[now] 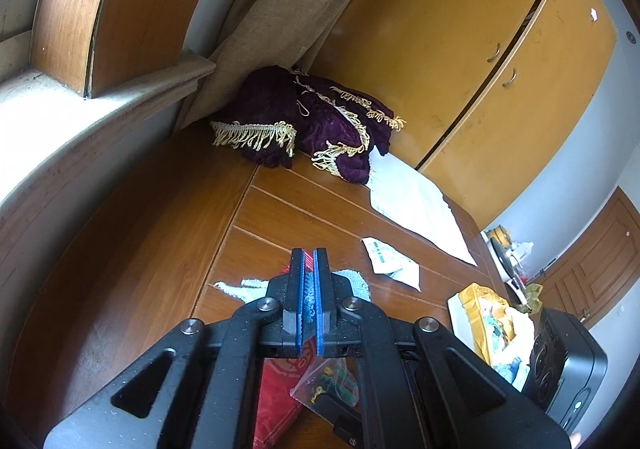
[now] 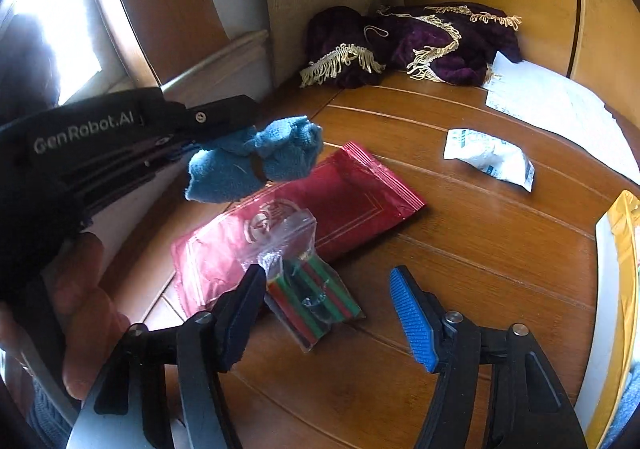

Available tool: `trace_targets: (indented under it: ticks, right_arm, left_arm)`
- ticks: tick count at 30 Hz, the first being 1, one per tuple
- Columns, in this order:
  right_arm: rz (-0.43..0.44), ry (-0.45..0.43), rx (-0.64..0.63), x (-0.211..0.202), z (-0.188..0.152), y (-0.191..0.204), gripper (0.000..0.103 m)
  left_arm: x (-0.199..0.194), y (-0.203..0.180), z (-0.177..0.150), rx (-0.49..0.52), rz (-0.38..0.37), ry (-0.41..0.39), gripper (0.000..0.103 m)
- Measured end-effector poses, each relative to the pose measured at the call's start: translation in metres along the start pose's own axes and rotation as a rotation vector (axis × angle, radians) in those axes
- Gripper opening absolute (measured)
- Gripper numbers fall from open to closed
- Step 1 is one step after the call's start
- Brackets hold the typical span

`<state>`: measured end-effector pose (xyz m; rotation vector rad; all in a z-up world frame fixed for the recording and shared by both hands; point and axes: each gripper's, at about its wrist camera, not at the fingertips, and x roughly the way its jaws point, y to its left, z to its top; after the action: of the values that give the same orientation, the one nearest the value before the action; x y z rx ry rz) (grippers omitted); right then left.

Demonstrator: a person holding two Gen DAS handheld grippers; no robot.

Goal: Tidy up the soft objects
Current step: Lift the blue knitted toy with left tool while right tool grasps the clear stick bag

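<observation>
Now the left hand-held gripper (image 2: 224, 145) pinches the blue cloth (image 2: 256, 159) above the table (image 2: 480, 241); the right hand-held gripper (image 2: 328, 309), spread and empty, is below-right of it.

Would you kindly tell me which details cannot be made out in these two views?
- Left wrist view: the left gripper covers most of the light blue knitted cloth it grips.
- Right wrist view: the yellow-rimmed white tray is cut off by the right edge; its contents are mostly unseen.
- Both views: print on the small white sachet is too small to read.
- Right wrist view: window glare washes out the upper left.
</observation>
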<state>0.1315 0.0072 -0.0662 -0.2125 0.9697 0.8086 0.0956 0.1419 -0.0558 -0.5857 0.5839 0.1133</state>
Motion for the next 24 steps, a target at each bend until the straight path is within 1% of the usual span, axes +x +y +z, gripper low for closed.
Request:
trace_targets:
  ticks: [2,4,5,6,8,10,11,14,18,20,23,24]
  right_arm:
    - [-0.008,0.018,-0.004,0.003,0.0,0.002,0.044]
    - [-0.023,0.025,-0.017,0.004,-0.001,0.004,0.037]
    - [-0.047,0.024,-0.023,0.005,-0.001,0.005,0.031]
    - [-0.06,0.025,-0.027,0.006,-0.001,0.005,0.027]
    - [-0.052,0.025,-0.018,0.005,-0.001,0.003,0.017]
    - [-0.047,0.018,-0.007,0.001,-0.001,0.0,0.012]
    - [-0.041,0.013,0.004,-0.001,-0.001,-0.002,0.01]
    - [-0.027,-0.002,0.038,-0.011,-0.003,-0.011,0.009]
    - [0.037,-0.05,0.122,-0.042,-0.015,-0.028,0.009]
    - [0.046,-0.076,0.146,-0.057,-0.023,-0.034,0.009]
    - [0.067,-0.096,0.169,-0.076,-0.034,-0.043,0.009]
    - [0.074,-0.1,0.176,-0.081,-0.037,-0.045,0.009]
  left_arm:
    - [0.0,0.0,0.0,0.0,0.004,-0.002,0.002]
    - [0.001,0.001,0.001,-0.004,0.008,-0.001,0.002]
    - [0.001,0.002,0.001,-0.005,0.009,0.0,0.002]
    - [0.002,0.002,0.001,-0.005,0.009,0.002,0.002]
    - [0.002,0.002,0.001,-0.006,0.01,0.003,0.002]
    - [0.002,0.002,0.001,-0.004,0.011,0.002,0.002]
    - [0.001,0.002,0.001,-0.004,0.011,0.0,0.002]
    - [0.001,0.003,0.001,-0.009,0.007,-0.003,0.002]
    - [0.002,0.002,0.0,-0.001,0.012,-0.003,0.002]
    - [0.003,0.001,-0.001,-0.002,0.006,0.009,0.002]
    - [0.003,-0.001,-0.005,-0.001,0.017,0.016,0.002]
    - [0.001,0.001,-0.009,-0.009,0.0,0.02,0.002]
